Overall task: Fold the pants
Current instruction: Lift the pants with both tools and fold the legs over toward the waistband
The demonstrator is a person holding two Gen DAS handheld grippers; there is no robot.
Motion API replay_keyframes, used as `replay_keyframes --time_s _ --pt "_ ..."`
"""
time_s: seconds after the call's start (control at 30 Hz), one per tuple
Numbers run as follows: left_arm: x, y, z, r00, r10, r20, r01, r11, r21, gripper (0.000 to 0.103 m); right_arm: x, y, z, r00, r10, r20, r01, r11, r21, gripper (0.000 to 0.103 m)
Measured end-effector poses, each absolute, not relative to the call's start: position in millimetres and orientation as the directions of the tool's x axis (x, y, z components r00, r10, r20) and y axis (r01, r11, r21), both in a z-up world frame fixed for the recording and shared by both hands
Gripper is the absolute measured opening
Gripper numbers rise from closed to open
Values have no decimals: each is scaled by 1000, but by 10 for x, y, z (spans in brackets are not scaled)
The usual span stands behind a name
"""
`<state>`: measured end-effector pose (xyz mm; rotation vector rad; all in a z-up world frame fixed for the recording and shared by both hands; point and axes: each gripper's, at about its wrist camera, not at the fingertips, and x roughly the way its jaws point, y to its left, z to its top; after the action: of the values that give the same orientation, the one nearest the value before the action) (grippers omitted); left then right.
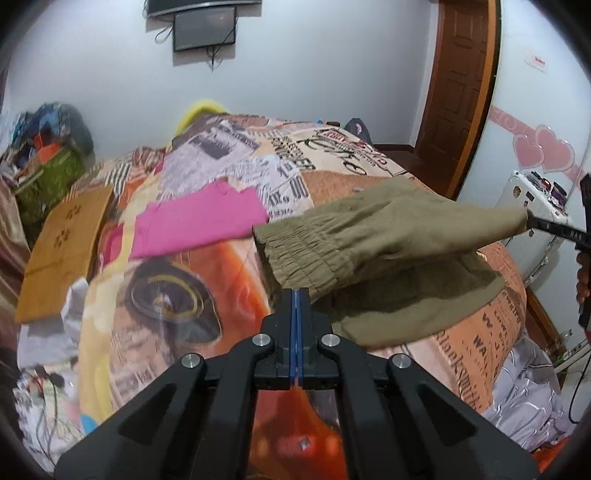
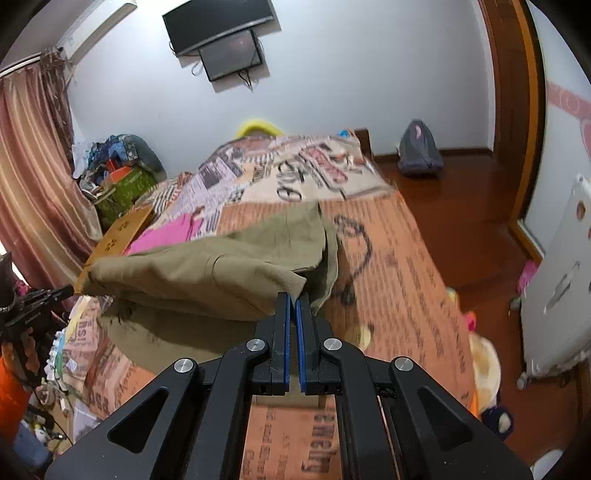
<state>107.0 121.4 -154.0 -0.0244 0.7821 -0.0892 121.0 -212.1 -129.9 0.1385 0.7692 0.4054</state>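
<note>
Left gripper (image 1: 297, 295): closed in my left hand, its blue-lined jaws pinched on the elastic waistband edge of the khaki pants (image 1: 373, 251), at about 6 o'clock in the left wrist view.
Right gripper (image 2: 294, 297): also clamped shut, biting a corner of the same khaki cloth at 6 o'clock in its own view; from the left camera its black fingers show at 3 o'clock, gripping the other end of the garment.
Pants: stretched between my two tools and lifted, the waistband bunched in gathers near my left jaws; a lower fold sags onto the bedspread (image 1: 207, 258) beneath.
Bedspread: printed orange, with newsprint patches and lettering, covering the bed under the pants.
Pink garment (image 1: 195, 221): lying flat on the spread at 10 o'clock from the pants, well apart from my jaws.
Cardboard piece (image 1: 66, 247): brown, flat at the bed's left edge, 9 o'clock in the left view.
Wall screens (image 1: 205, 27): dark, mounted at 12 o'clock.
Wooden door (image 1: 458, 85): at 1 o'clock, on the right wall.
Backpack (image 2: 419, 149): grey, on the wooden floor at 1 o'clock in the right view.
</note>
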Motion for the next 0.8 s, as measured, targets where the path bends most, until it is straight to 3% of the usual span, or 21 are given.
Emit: replay_keyframes --time_s 0.37,0.63,0.67,0.8 --pt "1062 1302 -1552 694 -65 -717 29 998 -62 0 1009 -2094 -1843 588 281 -758 -264 953 149 5" --pt "1362 1128 -1357 708 -102 -699 53 994 -91 10 1003 -2203 -1730 588 215 -780 -250 965 78 6" --pt "1404 1090 -1363 704 -109 -702 56 994 -99 11 1015 -2184 -1675 597 221 -771 -253 964 81 8" --pt "1549 928 -1508 660 -170 -732 99 985 -140 13 1083 -2027 -1528 625 291 -725 -287 949 134 37"
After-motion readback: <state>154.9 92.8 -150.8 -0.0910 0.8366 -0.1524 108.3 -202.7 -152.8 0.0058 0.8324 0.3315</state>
